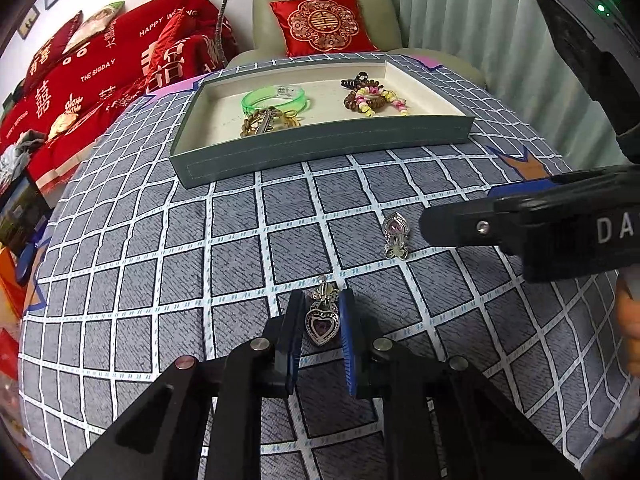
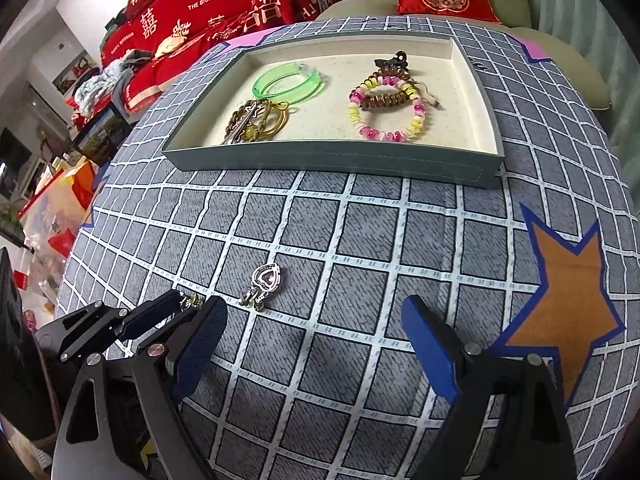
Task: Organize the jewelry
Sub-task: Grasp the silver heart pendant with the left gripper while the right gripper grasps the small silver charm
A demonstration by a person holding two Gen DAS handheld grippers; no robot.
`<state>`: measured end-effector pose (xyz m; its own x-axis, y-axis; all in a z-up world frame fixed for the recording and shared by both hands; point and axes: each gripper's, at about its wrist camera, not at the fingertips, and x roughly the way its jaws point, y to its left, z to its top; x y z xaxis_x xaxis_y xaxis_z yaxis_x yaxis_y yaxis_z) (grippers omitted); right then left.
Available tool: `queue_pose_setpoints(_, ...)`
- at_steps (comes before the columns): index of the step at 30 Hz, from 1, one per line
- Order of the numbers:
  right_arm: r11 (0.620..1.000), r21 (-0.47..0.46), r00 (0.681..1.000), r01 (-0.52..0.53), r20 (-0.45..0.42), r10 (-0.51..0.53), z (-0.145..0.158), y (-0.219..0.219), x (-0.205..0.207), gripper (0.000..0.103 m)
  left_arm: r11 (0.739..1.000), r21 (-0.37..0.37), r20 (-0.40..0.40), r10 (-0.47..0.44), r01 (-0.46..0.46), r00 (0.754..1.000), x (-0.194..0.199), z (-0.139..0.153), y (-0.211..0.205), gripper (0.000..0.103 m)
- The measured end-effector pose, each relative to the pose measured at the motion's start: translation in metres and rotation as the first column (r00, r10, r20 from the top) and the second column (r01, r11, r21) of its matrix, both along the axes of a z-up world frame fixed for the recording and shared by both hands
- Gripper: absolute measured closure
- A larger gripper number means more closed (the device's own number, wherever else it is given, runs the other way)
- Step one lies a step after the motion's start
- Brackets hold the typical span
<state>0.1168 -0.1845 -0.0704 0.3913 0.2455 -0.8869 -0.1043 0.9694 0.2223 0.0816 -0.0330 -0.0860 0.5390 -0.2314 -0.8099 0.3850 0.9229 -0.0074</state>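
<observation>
Tray [image 2: 332, 156]: at 12 o'clock on the checked cloth [image 2: 360, 240], already holding a green bangle [image 2: 290, 84], a pink-and-yellow bead bracelet [image 2: 386, 114], a brown coil tie [image 2: 380, 100], a dark claw clip [image 2: 392, 60] and a tangle of brown chain and gold cord [image 2: 256, 120].

Left gripper [image 1: 319, 320]: narrowed around a heart earring [image 1: 321, 326], pads just beside it on both sides; firm contact impossible to confirm, earring apparently resting on the cloth.

Right gripper [image 2: 312, 344]: spread wide, holding nothing, low at 6 o'clock in its own view.

Second earring [image 2: 265, 282]: loose on the cloth at 11 o'clock from the right gripper, well apart from the tray.

Progress: 5 pieces stowed, 2 earrings left; judged nearly done, with 1 pickup underway.
</observation>
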Motion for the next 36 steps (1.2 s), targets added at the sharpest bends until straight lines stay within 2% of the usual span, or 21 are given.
queue_pose_setpoints(4,1.000,-0.005,1.000,-0.016,-0.005,0.016,-0.003,0.007,0.001,0.026,0.999,-0.018,-0.003,0.035,-0.035,0.999,-0.003,0.001,0.007,0.076)
queue_pose_setpoints(11,0.998,-0.028,0.998,-0.058,-0.003,0.058,-0.010,0.024,0.002,0.032,0.997,-0.033,-0.006,0.074,-0.074,0.997,-0.006,0.001,0.020,0.076)
queue_pose_setpoints(14,0.995,-0.065,0.997,-0.077,0.012,0.078,-0.011,0.033,0.003,0.034,0.996,-0.032,-0.007,0.086,-0.087,0.996,-0.007,0.001,0.025,0.076)
queue_pose_setpoints(17,0.985,-0.142,0.994,-0.098,0.036,0.104,-0.012,0.045,0.002,0.042,0.995,-0.031,-0.009,0.095,-0.095,0.995,-0.007,0.000,0.027,0.076)
queue_pose_setpoints(20,0.965,-0.232,0.989,-0.121,0.060,0.138,-0.014,0.056,-0.001,0.055,0.995,-0.031,-0.010,0.097,-0.098,0.995,-0.007,0.000,0.028,0.076)
queue_pose_setpoints(22,0.965,-0.226,0.987,-0.130,0.065,0.149,-0.012,0.057,-0.003,0.070,0.995,-0.029,-0.009,0.096,-0.096,0.995,-0.008,-0.001,0.028,0.076)
queue_pose_setpoints(23,0.964,-0.231,0.987,-0.129,0.067,0.148,-0.012,0.057,-0.002,0.075,0.995,-0.029,-0.010,0.095,-0.095,0.995,-0.008,-0.001,0.028,0.076)
queue_pose_setpoints(24,0.964,-0.232,0.987,-0.127,0.068,0.147,-0.012,0.056,-0.002,0.086,0.995,-0.028,-0.009,0.094,-0.095,0.995,-0.008,-0.001,0.028,0.076)
queue_pose_setpoints(25,0.965,-0.230,0.987,-0.125,0.069,0.144,-0.012,0.055,-0.001,0.091,0.995,-0.028,-0.009,0.094,-0.094,0.996,-0.008,-0.001,0.028,0.076)
queue_pose_setpoints(36,0.991,-0.115,0.995,-0.071,0.060,0.078,-0.009,0.023,-0.007,0.091,0.995,-0.035,-0.013,0.095,-0.096,0.995,-0.008,0.000,0.027,0.076)
